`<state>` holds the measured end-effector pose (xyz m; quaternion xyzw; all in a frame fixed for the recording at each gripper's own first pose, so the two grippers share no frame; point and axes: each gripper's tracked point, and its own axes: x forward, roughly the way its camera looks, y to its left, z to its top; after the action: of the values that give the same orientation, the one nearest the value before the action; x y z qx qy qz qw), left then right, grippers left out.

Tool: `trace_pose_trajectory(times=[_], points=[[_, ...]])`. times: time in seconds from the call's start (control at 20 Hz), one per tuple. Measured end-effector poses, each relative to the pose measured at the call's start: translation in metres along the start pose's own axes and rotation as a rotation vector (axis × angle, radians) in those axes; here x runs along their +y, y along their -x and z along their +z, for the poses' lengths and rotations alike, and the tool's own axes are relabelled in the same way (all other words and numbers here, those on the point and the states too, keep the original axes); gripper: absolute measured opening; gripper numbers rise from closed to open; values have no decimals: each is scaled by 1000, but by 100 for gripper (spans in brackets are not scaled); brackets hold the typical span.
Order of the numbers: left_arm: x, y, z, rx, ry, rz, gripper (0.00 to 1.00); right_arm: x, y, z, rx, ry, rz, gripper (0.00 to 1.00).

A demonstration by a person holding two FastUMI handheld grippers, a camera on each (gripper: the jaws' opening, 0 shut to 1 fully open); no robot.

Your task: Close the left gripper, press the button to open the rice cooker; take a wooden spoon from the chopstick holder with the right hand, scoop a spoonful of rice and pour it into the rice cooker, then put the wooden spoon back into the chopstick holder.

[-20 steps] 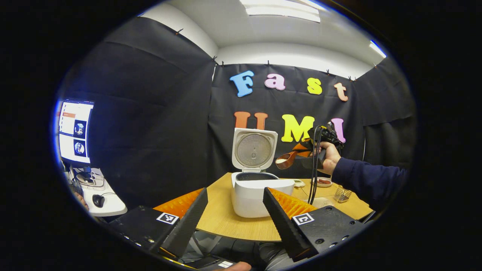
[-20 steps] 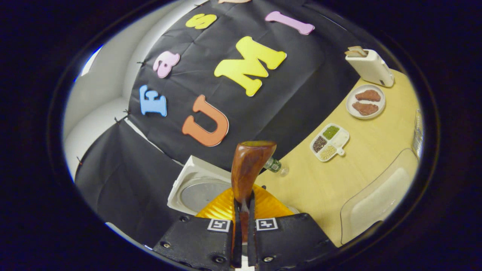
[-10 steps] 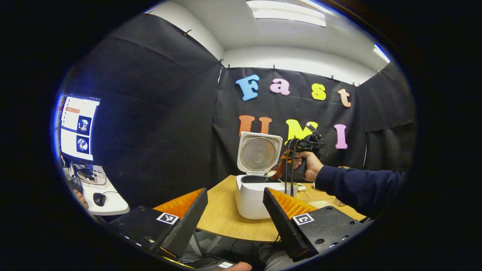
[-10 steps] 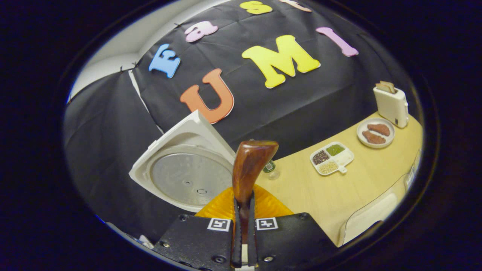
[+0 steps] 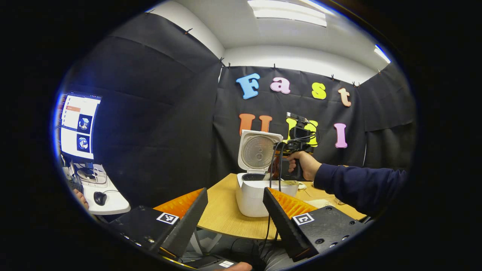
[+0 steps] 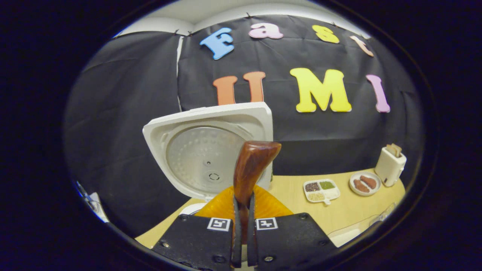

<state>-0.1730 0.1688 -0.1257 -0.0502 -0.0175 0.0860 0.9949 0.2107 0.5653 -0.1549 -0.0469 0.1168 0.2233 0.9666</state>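
over the rice cooker (image 5: 260, 190), lid up, my right claw (image 6: 241, 210) grips the wooden spoon (image 6: 251, 165), at twelve o'clock. left claw (image 5: 235, 210) open. spoon return left.

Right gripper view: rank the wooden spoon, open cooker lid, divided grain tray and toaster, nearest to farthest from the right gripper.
1. Brown wooden spoon, clamped between the fingers.
2. White rice cooker's open lid, just behind, left.
3. White divided grain tray, right.
4. White toaster, far right.
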Motion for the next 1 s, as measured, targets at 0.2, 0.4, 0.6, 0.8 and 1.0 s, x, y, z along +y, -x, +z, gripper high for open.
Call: trace_pose_trajectory(times=[0.2, 0.4, 0.6, 0.8, 1.0], points=[[0, 0, -1, 14, -18, -13, 94, 16, 8, 4, -79, 328, -54, 11], [-1, 0, 3, 17, -20, -30, 94, 39, 11, -10, -94, 461, -32, 11], [-1, -2, 2, 11, -22, -28, 94, 50, 24, -3, -117, 488, -21, 11], [-7, -2, 1, 30, 16, -38, 94, 38, 43, 11, -137, 433, -6, 11], [-36, -4, 3, 37, 16, -86, 94, 4, 69, 27, -146, 354, -12, 11]])
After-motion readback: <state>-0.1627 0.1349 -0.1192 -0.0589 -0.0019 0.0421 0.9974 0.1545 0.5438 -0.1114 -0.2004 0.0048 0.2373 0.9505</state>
